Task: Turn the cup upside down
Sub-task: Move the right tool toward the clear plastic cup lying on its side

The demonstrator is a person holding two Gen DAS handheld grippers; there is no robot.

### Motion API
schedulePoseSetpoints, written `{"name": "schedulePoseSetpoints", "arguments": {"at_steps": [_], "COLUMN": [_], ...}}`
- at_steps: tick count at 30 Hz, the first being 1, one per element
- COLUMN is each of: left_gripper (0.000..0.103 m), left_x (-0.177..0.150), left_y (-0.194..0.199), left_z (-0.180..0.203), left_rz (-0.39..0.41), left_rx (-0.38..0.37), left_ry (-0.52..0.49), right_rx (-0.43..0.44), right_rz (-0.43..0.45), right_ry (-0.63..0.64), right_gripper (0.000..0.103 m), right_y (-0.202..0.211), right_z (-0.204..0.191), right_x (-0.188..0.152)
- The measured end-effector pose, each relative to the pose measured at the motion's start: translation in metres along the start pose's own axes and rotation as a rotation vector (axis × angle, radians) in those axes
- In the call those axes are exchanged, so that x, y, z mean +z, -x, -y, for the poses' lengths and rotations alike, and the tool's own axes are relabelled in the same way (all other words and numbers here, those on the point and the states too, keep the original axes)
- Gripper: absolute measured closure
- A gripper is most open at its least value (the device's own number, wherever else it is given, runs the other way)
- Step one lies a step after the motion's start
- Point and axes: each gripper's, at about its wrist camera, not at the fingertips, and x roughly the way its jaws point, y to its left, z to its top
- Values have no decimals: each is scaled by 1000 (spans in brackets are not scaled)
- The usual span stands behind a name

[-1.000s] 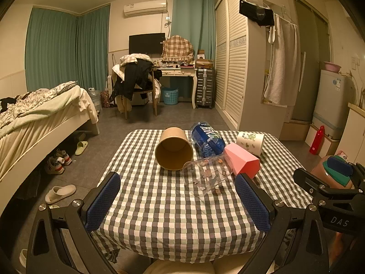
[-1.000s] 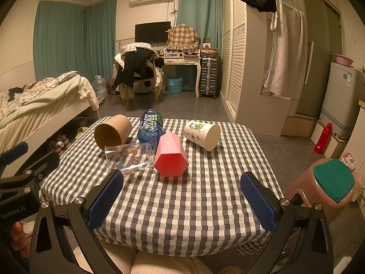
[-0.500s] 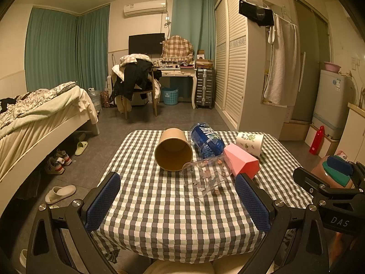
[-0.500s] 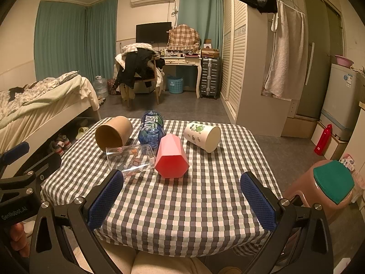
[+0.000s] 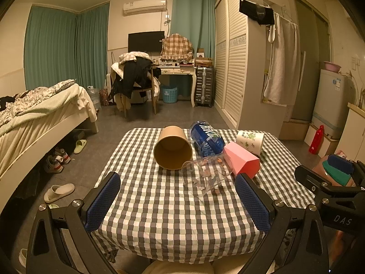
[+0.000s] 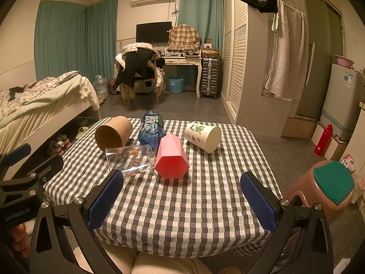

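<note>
My right view shows the pink hexagonal cup's (image 6: 171,159) closed base; my left view shows the brown paper cup's (image 5: 172,150) open mouth instead. My left gripper (image 5: 178,203) and right gripper (image 6: 182,199) hover level at the near edge of the checked-cloth table (image 6: 182,205), jaws spread wide, holding nothing. All cups lie on their sides mid-table: clear glass tumbler (image 6: 130,159), blue printed cup (image 6: 151,130), white cartoon-print cup (image 6: 203,137). A bed (image 5: 34,116) stands to the left.

Five cups lie on the worktop (image 6: 205,205) — one brown paper cup (image 6: 113,133), one blue cup (image 6: 151,129), one clear cup (image 6: 131,159), one pink cup (image 6: 171,158), one white cup (image 6: 203,137).
</note>
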Motion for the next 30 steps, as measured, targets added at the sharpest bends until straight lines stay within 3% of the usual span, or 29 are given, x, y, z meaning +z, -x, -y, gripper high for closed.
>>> {"name": "schedulePoseSetpoints", "arguments": {"at_steps": [15, 25, 30], "left_gripper": [0, 0, 0], "left_x": [0, 4, 5], "left_y": [-77, -108, -117], "left_z": [-18, -75, -101], "left_rz": [-135, -157, -168], "left_rx": [19, 93, 95], "left_ry": [10, 66, 80], "right_rx": [8, 34, -20], "right_rz": [-128, -203, -203], "right_ry": [-9, -49, -128], "right_gripper": [0, 0, 0], "right_y": [-76, -125, -155], "right_z": [-1, -53, -78], "right_x": [13, 30, 44]}}
